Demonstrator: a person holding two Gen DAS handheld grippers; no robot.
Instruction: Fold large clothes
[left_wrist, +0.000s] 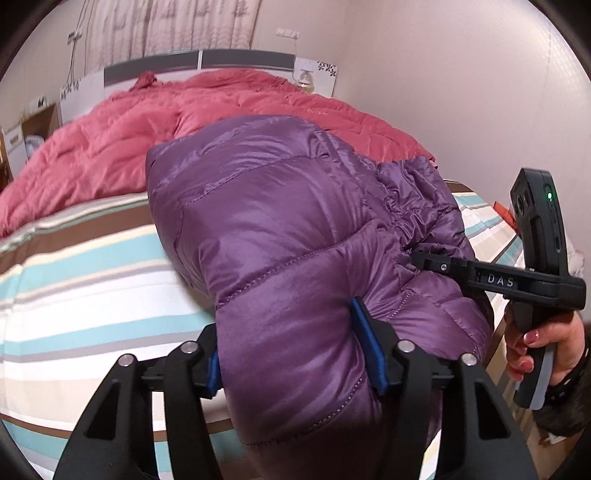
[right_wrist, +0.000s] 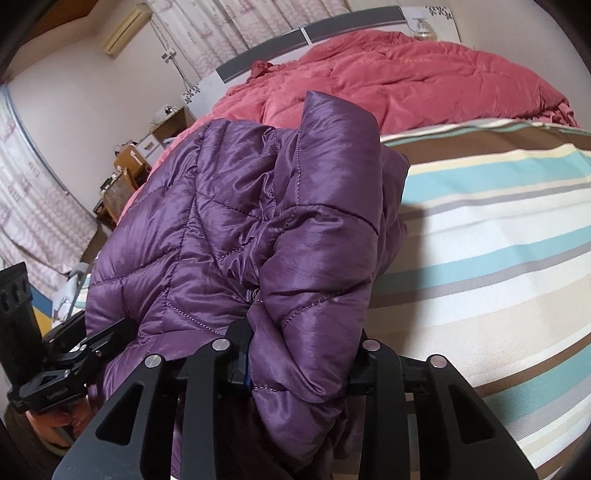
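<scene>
Striped bed sheet (left_wrist: 92, 266) under a shiny, quilted purple puffer jacket (left_wrist: 280, 229), bunched.

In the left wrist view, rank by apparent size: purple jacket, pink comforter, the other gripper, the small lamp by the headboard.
1. purple jacket, though nearness to the camera inflates it
2. pink comforter
3. right gripper
4. lamp

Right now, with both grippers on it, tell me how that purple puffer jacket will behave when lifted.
The purple puffer jacket will likely flop: it bulges and droops around the left gripper and right gripper. Its puffy quilted panels suggest it is light for its bulk. The shiny fabric may slip, so a deep bite seems wise.
</scene>
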